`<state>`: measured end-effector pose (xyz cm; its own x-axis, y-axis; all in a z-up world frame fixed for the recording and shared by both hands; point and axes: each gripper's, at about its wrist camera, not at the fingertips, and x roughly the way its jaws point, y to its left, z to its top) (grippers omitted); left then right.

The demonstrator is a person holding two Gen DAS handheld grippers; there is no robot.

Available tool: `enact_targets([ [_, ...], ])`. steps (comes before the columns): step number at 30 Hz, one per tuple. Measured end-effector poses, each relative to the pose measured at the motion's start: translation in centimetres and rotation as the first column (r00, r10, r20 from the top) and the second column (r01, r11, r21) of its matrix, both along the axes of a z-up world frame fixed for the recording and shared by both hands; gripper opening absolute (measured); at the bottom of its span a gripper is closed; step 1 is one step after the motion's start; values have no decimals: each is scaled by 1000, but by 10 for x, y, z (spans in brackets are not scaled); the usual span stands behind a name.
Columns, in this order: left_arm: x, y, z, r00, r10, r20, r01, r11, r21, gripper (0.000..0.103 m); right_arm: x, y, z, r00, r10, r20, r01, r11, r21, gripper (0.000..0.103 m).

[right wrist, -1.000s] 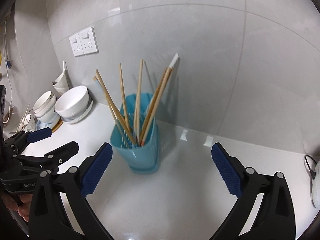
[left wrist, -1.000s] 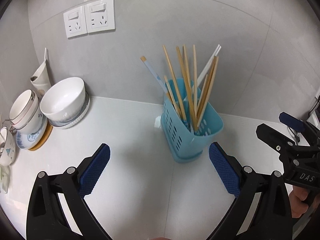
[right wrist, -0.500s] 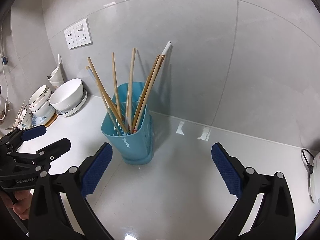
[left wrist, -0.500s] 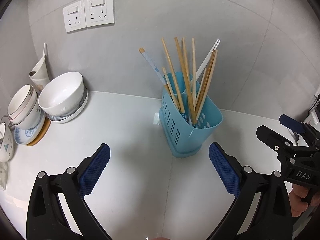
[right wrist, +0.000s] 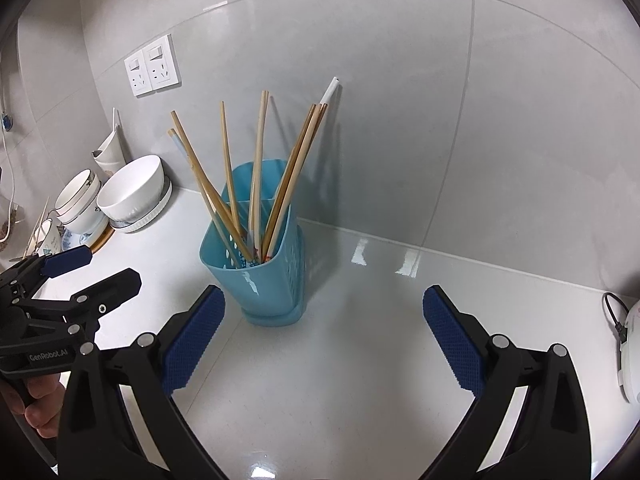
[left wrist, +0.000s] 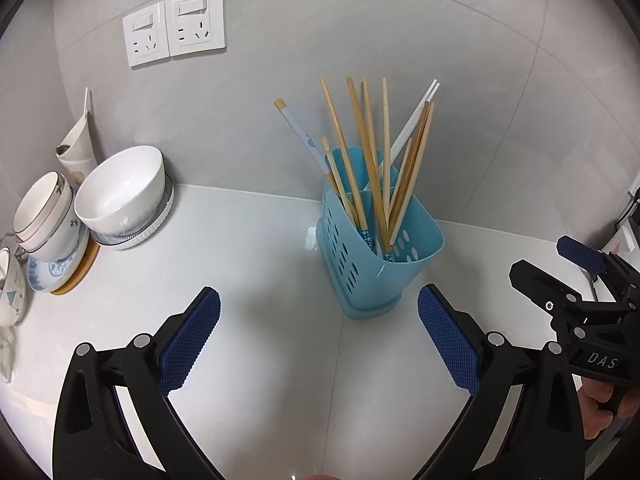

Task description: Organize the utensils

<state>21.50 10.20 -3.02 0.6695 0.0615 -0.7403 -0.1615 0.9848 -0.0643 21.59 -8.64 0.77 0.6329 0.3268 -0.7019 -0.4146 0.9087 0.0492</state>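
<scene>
A light blue slotted utensil holder (left wrist: 376,256) stands upright on the white counter near the grey wall; it also shows in the right wrist view (right wrist: 264,280). Several wooden chopsticks (left wrist: 368,160) and a white one stand in it, fanned out, and they show too in the right wrist view (right wrist: 256,176). My left gripper (left wrist: 320,336) is open and empty, a short way in front of the holder. My right gripper (right wrist: 324,336) is open and empty, in front and to the right of it.
Stacked white bowls (left wrist: 120,196) and patterned cups (left wrist: 44,220) sit at the left by the wall. Two wall sockets (left wrist: 176,26) are above them. A white appliance with a cable (right wrist: 628,344) sits at the far right counter edge.
Both grippers stayed open while the views shifted slightly; the holder and chopsticks have not moved on the counter.
</scene>
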Motion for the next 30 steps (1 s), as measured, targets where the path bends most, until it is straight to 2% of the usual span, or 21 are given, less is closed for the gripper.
enact_targets([
  [30, 6, -1, -3, 1000, 1, 9, -1, 1000, 17, 97, 0, 0, -2, 1000, -5, -16, 5, 1000, 1, 95],
])
